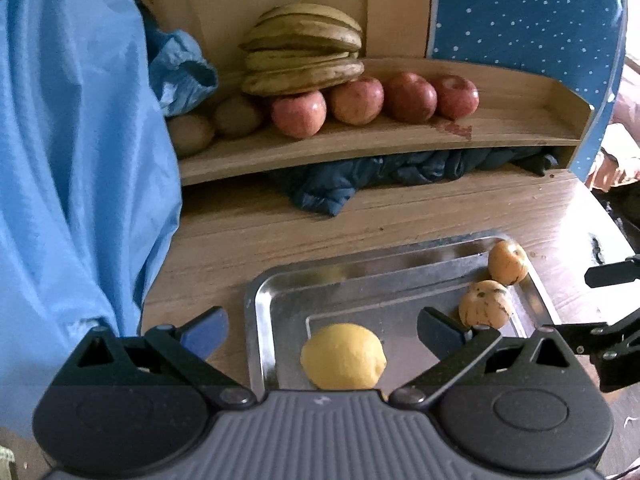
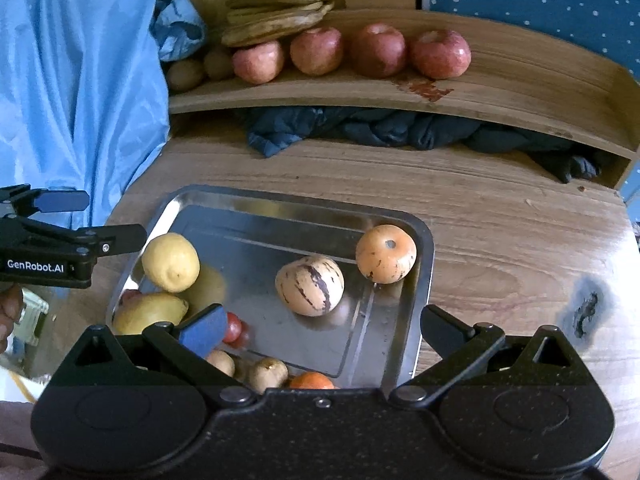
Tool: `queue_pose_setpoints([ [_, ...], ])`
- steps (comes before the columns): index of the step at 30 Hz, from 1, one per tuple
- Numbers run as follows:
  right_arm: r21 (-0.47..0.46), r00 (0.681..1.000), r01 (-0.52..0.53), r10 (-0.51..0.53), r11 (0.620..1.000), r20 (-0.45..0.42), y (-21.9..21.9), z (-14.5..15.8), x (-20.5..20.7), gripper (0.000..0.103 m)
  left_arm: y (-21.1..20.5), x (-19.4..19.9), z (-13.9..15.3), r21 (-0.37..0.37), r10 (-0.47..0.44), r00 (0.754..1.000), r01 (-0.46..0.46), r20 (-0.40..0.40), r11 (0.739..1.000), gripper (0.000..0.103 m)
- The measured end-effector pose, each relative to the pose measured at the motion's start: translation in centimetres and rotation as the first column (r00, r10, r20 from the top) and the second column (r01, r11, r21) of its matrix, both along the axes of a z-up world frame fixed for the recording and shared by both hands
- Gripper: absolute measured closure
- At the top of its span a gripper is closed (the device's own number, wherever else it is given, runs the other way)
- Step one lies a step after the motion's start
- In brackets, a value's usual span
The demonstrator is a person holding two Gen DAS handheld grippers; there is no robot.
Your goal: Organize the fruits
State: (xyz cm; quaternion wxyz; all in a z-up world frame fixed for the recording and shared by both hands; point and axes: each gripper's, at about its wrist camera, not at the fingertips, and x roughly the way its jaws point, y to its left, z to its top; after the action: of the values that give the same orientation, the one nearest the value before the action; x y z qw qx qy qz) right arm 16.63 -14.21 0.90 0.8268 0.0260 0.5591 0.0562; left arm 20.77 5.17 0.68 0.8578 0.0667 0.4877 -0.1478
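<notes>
The wooden shelf (image 2: 500,80) carries bananas (image 2: 276,4), four apples (image 2: 316,50) and kiwis (image 2: 182,74). The steel tray (image 2: 426,276) on the table holds lemons (image 2: 170,262), two striped melons (image 2: 310,285) and smaller fruit (partly hidden). The left gripper (image 1: 322,326) and right gripper (image 2: 320,326) hover above it, both spread wide, empty. The left one reads "GenRobot.AI".

Lemon (image 1: 343,356) near side hidden behind the left gripper (image 1: 322,330) body, orange fruit (image 2: 311,381) mostly cut off by the right gripper (image 2: 322,330) body, small red fruit (image 2: 233,328) half behind its left finger, dark cloth (image 2: 400,130) tucked under the shelf (image 2: 360,96)
</notes>
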Motion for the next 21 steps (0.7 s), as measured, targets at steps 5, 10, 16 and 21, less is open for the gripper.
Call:
queue_pose_setpoints([
  [5,-0.025,0.999,0.045,-0.044,0.999,0.021,1.1,0.2,-0.1,0.001,0.5,0.9,-0.2,-0.024,-0.053,0.998,0.053,0.022,0.998,0.000],
  [10,-0.033,0.995,0.096,-0.094,0.995,0.040,1.9,0.2,-0.3,0.001,0.9,1.3,0.0,-0.037,-0.060,0.998,0.061,0.026,0.997,0.000],
  [16,-0.042,0.994,0.092,-0.089,0.995,0.057,2.7,0.6,-0.9,0.001,1.0,0.7,0.4,-0.047,-0.050,0.998,0.052,0.042,0.998,0.000],
  [21,-0.036,0.995,0.072,-0.069,0.997,0.066,2.7,1.0,-1.3,0.001,0.9,-0.3,1.0,-0.047,-0.029,0.998,0.032,0.055,0.998,0.000],
])
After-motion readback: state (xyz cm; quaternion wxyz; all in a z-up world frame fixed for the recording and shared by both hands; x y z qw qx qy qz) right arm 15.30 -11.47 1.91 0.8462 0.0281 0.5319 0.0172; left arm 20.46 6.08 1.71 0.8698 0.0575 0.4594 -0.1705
